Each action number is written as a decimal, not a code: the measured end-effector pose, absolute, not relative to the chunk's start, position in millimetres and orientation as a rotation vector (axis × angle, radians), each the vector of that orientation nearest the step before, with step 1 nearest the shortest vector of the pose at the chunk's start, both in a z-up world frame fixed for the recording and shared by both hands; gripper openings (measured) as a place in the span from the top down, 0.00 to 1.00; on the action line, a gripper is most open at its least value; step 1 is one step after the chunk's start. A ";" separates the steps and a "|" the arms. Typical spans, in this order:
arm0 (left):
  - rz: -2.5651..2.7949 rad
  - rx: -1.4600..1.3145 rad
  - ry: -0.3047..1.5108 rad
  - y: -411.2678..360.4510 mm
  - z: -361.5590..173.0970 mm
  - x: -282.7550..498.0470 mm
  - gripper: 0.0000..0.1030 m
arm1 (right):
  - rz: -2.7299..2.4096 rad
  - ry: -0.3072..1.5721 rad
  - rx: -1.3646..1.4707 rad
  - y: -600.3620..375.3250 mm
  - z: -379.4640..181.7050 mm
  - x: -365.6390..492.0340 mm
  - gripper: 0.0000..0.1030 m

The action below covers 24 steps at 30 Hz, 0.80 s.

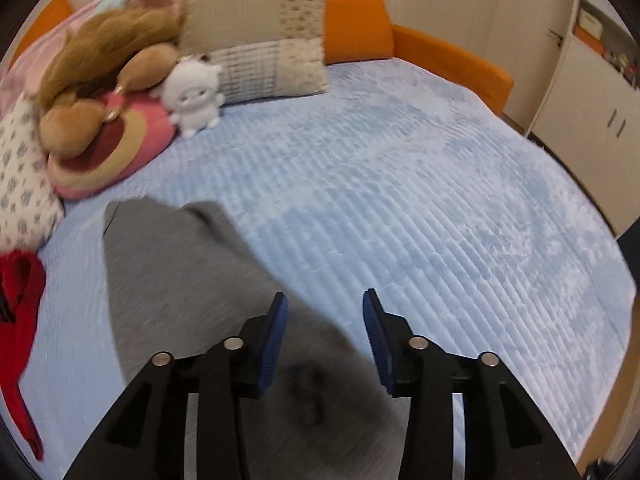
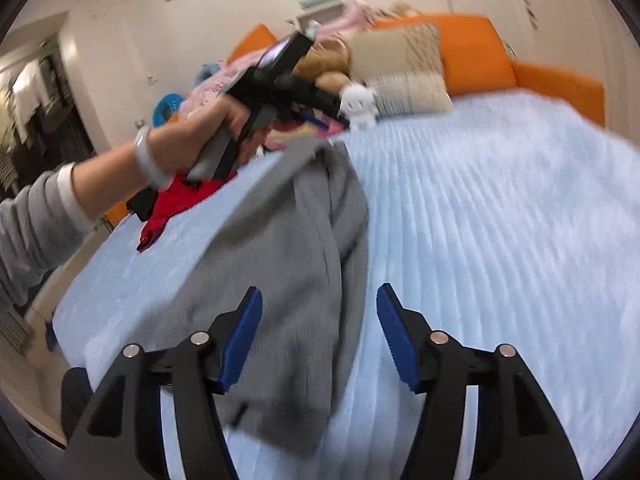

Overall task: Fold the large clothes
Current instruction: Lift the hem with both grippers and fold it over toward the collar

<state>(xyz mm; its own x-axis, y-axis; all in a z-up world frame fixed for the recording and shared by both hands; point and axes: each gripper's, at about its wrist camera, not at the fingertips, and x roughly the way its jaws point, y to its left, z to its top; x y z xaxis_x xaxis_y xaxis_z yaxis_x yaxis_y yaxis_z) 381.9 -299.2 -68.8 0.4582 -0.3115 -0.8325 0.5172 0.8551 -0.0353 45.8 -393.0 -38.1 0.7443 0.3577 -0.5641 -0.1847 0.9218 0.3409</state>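
Left wrist view: I have my left gripper (image 1: 324,336) spread wide with nothing between the blue pads.
Grey garment, left view: the grey garment (image 1: 168,264) lies on the blue bed cover (image 1: 440,220), running from under the jaws away to the upper left; one edge passes just below the pads.
Progress, left view: I judge the folding barely begun, since the cloth looks rumpled with no neat fold showing.
Other things, left view: a red garment (image 1: 20,312) sits at the left edge, with plush toys (image 1: 120,92) and pillows (image 1: 260,36) at the head of the bed.

Right wrist view: my right gripper (image 2: 318,332) is also wide apart and empty.
Grey garment, right view: the grey garment (image 2: 288,280) lies bunched in long folds under and just ahead of the left pad, stretching up toward the left gripper (image 2: 320,104) held in the person's hand (image 2: 200,136).
Left gripper seen from here: it hangs above the garment's far end; blur hides whether it touches the cloth.
What is left: spreading flat, then every fold.
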 end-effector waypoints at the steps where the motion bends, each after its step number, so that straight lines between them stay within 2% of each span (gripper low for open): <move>1: -0.510 0.210 0.990 -286.6 -70.3 384.1 0.57 | 0.315 0.668 0.265 -391.0 -35.7 56.4 0.42; 6: -0.492 0.081 1.082 -257.6 -100.9 396.0 0.57 | 0.386 0.696 0.278 -373.4 -36.7 111.1 0.42; 12: -0.496 -0.001 1.174 -257.2 -135.9 397.7 0.57 | 0.341 0.815 0.207 -355.1 -76.0 139.7 0.44; 13: -0.487 0.012 1.168 -258.1 -136.0 394.0 0.57 | 0.338 0.838 0.201 -354.4 -86.2 139.6 0.53; 14: -0.485 0.017 1.162 -258.1 -135.1 391.0 0.57 | 0.343 0.851 0.211 -354.7 -91.9 141.6 0.73; 15: -0.485 0.011 1.161 -257.7 -134.3 389.6 0.58 | 0.349 0.869 0.239 -356.5 -100.5 141.6 0.80; 16: -0.492 -0.020 1.168 -254.8 -133.8 389.4 0.66 | 0.355 0.876 0.263 -358.1 -106.0 139.7 0.88; 17: -0.508 -0.065 1.184 -253.2 -134.5 390.3 0.76 | 0.354 0.876 0.275 -359.5 -108.1 140.0 0.93; 18: -0.513 -0.103 1.191 -252.7 -134.1 391.7 0.85 | 0.355 0.867 0.283 -360.9 -108.0 137.5 0.93; 19: -0.513 -0.112 1.187 -254.2 -132.4 392.4 0.87 | 0.357 0.854 0.298 -362.2 -104.4 134.4 0.93; 24: -0.561 -0.119 1.157 -279.8 -115.3 384.1 0.89 | 0.360 0.791 0.412 -388.9 -87.0 113.9 0.94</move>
